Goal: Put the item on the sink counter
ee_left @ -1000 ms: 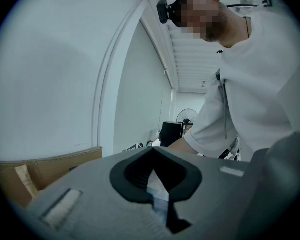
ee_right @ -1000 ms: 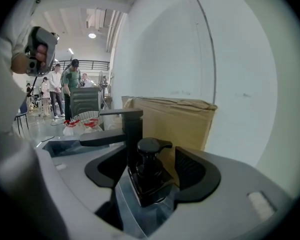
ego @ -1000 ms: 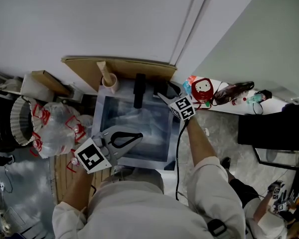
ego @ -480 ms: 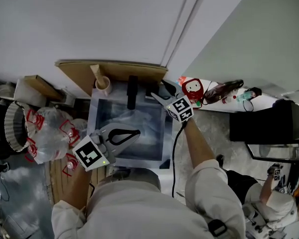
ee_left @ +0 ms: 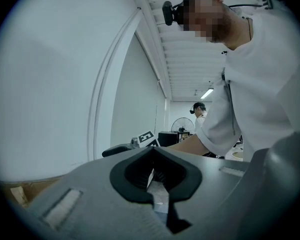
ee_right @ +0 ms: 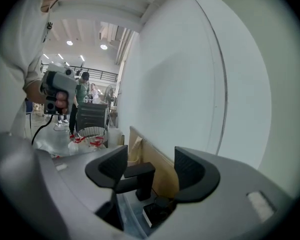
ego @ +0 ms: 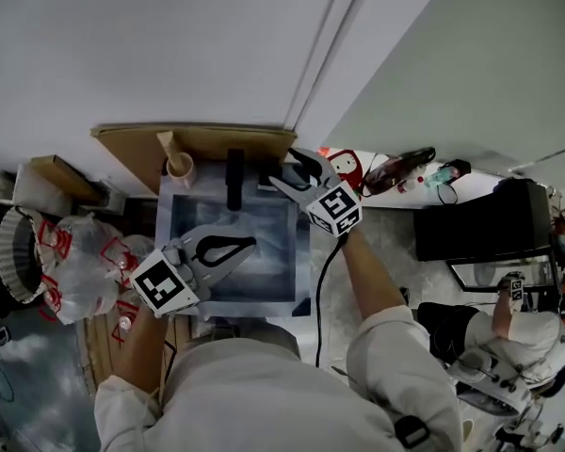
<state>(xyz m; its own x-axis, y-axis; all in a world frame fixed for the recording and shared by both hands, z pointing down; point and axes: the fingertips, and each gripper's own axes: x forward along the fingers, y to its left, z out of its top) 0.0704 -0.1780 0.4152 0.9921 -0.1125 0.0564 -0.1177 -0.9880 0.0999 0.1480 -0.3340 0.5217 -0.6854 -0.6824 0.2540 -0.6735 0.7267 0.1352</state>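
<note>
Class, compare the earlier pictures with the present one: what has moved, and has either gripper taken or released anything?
The view swung, so the sink and faucet slid left in the frame. The right gripper, open, seems slightly raised by the sink's back right corner. Nothing taken or released. The left gripper stayed shut over the sink.

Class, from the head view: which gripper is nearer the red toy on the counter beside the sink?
Right. The right gripper hangs close beside the red toy, at the sink's far corner. The left gripper is over the basin, farther off.
</note>
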